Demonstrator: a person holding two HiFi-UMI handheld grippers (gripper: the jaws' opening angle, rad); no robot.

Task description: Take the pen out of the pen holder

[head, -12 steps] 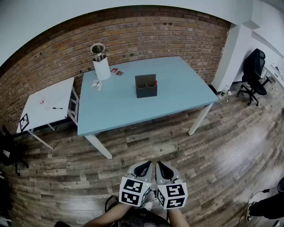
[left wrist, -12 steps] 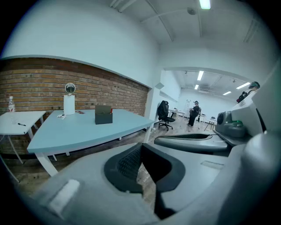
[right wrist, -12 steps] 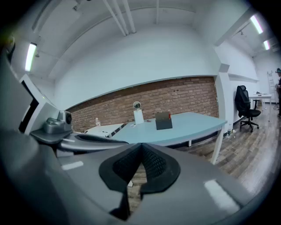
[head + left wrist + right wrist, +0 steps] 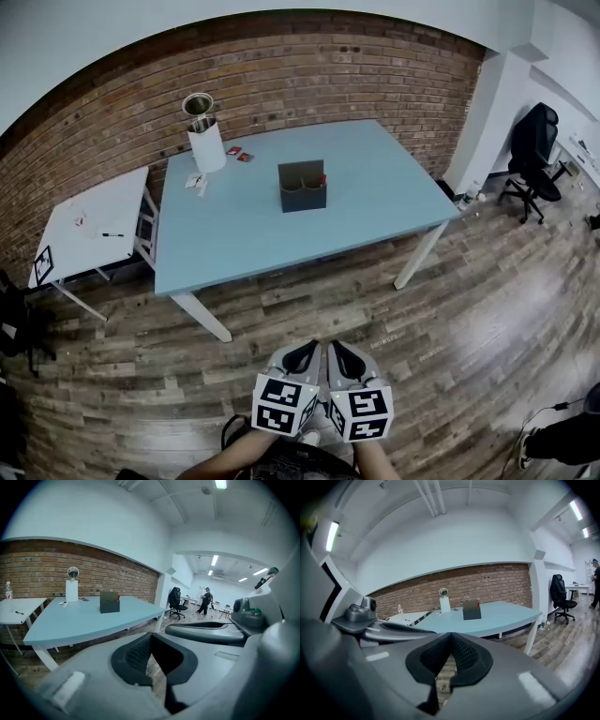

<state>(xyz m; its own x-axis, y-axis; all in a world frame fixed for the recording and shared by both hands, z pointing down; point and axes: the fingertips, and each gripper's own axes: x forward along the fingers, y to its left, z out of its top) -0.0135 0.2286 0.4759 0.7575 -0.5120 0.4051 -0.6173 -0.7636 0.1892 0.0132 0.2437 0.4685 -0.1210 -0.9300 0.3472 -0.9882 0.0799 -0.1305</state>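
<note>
Holding both grippers low over the wood floor (image 4: 469, 309), side by side and well short of the table (image 4: 375, 211). Left gripper (image 4: 304, 351): jaws closed together, pads meeting at the tips, nothing between them. Right gripper (image 4: 339, 351): same, shut and empty.

Pen holder (image 4: 303, 187) stands upright near the middle of the light blue table, well apart from both grippers. It's a dark grey box with a taller flat back panel and two round cups in front. Pen (image 4: 322, 178) sits in the holder on its right side; only a short red end shows above the rim, the rest is hidden inside.

White cylinder (image 4: 206, 142) with a round metal top stands near the table's far left corner, by the brick wall (image 4: 328, 75). Small white side table (image 4: 94, 220) is left of the main one.
</note>
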